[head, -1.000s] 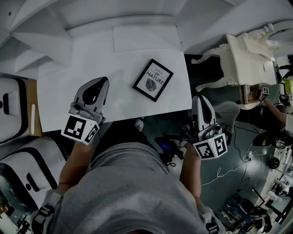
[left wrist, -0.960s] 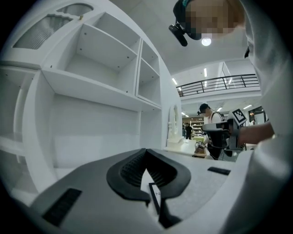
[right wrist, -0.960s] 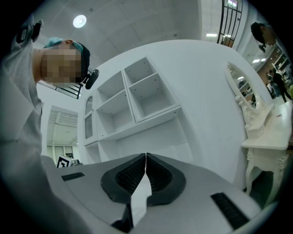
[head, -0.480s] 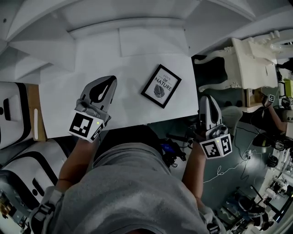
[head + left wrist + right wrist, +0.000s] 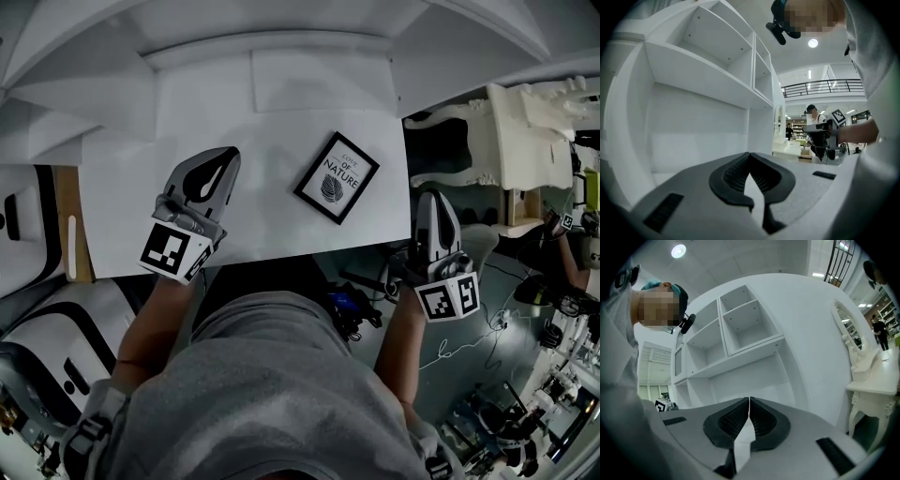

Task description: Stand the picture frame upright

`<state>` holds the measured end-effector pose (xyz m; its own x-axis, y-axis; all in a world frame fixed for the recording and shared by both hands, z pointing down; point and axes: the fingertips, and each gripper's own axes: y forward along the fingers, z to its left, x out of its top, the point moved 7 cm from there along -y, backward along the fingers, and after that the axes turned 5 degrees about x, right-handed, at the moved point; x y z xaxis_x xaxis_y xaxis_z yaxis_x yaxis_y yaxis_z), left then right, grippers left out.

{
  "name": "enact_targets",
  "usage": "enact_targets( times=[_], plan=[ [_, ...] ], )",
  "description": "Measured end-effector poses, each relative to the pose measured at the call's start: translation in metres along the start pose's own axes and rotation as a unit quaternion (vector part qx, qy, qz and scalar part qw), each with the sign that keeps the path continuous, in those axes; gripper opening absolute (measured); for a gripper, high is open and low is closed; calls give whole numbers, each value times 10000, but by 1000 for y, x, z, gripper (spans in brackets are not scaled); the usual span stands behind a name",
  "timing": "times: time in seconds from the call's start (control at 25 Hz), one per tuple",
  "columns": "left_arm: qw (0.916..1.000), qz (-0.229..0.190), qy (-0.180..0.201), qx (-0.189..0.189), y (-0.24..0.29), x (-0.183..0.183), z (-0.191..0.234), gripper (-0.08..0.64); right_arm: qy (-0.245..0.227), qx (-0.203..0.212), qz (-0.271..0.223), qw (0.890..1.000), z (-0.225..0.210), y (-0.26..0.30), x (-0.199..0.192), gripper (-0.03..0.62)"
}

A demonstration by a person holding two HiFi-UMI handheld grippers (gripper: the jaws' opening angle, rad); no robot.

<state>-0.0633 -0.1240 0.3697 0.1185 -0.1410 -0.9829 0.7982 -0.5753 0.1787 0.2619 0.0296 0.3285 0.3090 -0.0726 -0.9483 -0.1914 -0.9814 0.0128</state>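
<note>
Black picture frame (image 5: 337,177) lies flat on white desk (image 5: 253,211), nr its right edge. Left gripper (image 5: 221,156) over desk's front, right gripper (image 5: 433,197) off front-right corner; both w/ jaws closed, empty.

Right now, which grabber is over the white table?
The left gripper: it is above the white table, left of the picture frame. The right gripper sits beyond the table's right edge.

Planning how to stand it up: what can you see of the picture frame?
The picture frame is a rectangle with a thin black border around a white print bearing the word NATURE and a dark leaf-like motif. It lies flat, face up, turned askew, on the white table near its right edge; nothing else touches it.
</note>
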Motion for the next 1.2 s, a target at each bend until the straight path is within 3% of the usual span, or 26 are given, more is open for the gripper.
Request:
enact_targets(
  times=[0.4, 0.96, 1.2],
  plan=[
    [9997, 116, -51, 196, 29, -10, -8, 8, 191, 372, 505, 9978, -27, 21, -18, 29],
    [9985, 530, -125, -106, 59, -50, -19, 8, 366, 239, 1306, 9905, -65, 36, -88, 29],
    [9966, 745, -203, -285, 75, -67, -32, 8, 502, 69, 1859, 9813, -85, 31, -133, 31]
  ],
)
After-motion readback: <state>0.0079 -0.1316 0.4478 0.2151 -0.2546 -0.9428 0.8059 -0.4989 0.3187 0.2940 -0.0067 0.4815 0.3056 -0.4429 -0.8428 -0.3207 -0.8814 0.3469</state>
